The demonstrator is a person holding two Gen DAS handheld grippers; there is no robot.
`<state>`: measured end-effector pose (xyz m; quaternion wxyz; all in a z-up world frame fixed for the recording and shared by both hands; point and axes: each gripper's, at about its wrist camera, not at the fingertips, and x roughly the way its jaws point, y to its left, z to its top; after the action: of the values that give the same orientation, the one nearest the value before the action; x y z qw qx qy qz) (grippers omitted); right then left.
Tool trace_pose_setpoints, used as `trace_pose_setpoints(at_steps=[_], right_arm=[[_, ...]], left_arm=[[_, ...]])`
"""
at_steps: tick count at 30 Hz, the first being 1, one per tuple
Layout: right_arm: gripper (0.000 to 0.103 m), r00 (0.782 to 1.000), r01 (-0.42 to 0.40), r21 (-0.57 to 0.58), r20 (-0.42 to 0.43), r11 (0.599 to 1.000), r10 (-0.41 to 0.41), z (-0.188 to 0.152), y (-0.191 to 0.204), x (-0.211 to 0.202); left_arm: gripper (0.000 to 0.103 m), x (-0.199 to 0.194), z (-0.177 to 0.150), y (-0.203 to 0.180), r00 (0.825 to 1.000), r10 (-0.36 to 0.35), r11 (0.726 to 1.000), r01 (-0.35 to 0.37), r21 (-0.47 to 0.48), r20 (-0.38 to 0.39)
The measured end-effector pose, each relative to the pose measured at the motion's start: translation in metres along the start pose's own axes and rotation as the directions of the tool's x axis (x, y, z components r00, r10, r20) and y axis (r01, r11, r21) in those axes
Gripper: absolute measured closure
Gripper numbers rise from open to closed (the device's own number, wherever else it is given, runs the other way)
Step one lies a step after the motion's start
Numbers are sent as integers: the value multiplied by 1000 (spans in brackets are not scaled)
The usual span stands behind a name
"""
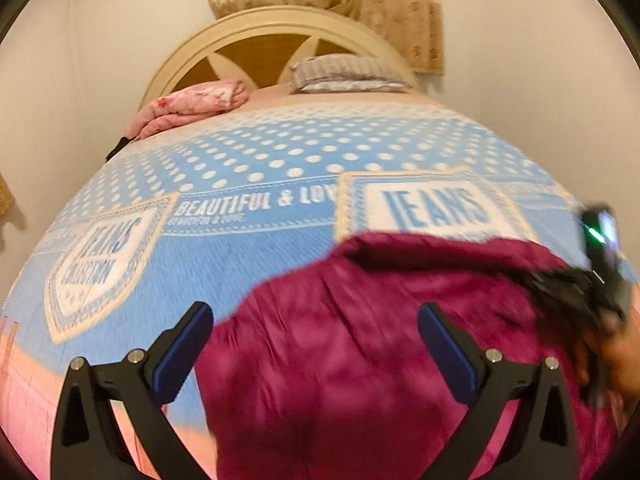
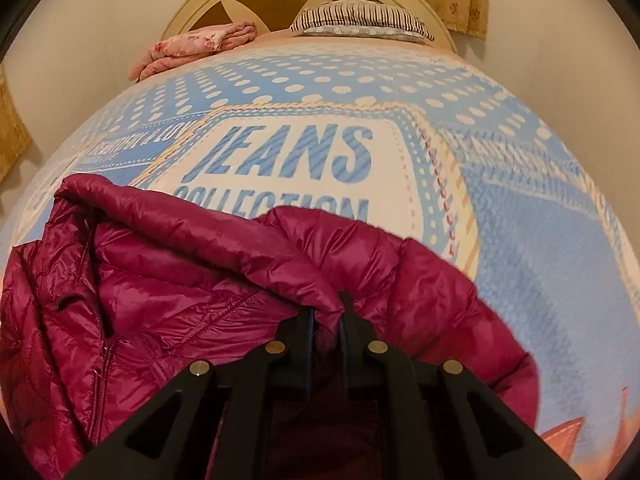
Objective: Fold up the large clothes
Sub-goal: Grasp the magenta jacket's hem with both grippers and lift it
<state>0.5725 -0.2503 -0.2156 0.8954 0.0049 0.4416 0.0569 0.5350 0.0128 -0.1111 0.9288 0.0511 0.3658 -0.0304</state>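
A glossy, quilted magenta puffer jacket (image 2: 168, 280) with a stitched zipper seam lies crumpled on the blue polka-dot printed bedspread (image 2: 540, 260), filling the lower left of the right wrist view. There the black right gripper (image 2: 326, 320) pinches a puffy fold of it between nearly closed fingers. The left wrist view shows the jacket (image 1: 340, 340) only as a motion-blurred mass at lower centre, framed by the left gripper (image 1: 316, 320), whose blue-padded fingers (image 1: 184, 344) are spread wide and hold nothing.

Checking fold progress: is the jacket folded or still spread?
Partly folded. The right gripper is shut on a jacket edge, lifted over the body; zipper side lies flat on the bedspread. The left gripper is open.
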Motion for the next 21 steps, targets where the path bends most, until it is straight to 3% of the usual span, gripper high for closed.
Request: trace_pose_setpoints(at_steps=[3,6,8,12,16,18,21], right_arm=[[94,999,-23,15,23,1000,22,-6,-3,2],[94,998,-55,39,31,998,54,-7,-8,3],[93,996,-81,56,35,995,79,-7,-12,5],[93,993,-110,77,38,991,107,-7,-15,6],[93,993,-117,83,42,990,114,-8,-16,7],[93,993,-114,81,42,990,110,-8,-15,7],[93,995,-97,65,38,993,95,-8,-12,6]], left_arm=[[2,37,8,-3,999,-17,1000,17,3,-52],[28,68,-2,-5,980,-122,989,108,-99,-155],[59,76,-12,-11,962,-196,974,168,-150,-192],[87,74,-24,-18,942,-250,959,208,-195,-223],[90,63,-33,-9,937,-246,948,179,-264,-247],[90,72,-41,-12,930,-210,962,143,-232,-301],[90,78,-46,-16,934,-190,969,130,-208,-302]])
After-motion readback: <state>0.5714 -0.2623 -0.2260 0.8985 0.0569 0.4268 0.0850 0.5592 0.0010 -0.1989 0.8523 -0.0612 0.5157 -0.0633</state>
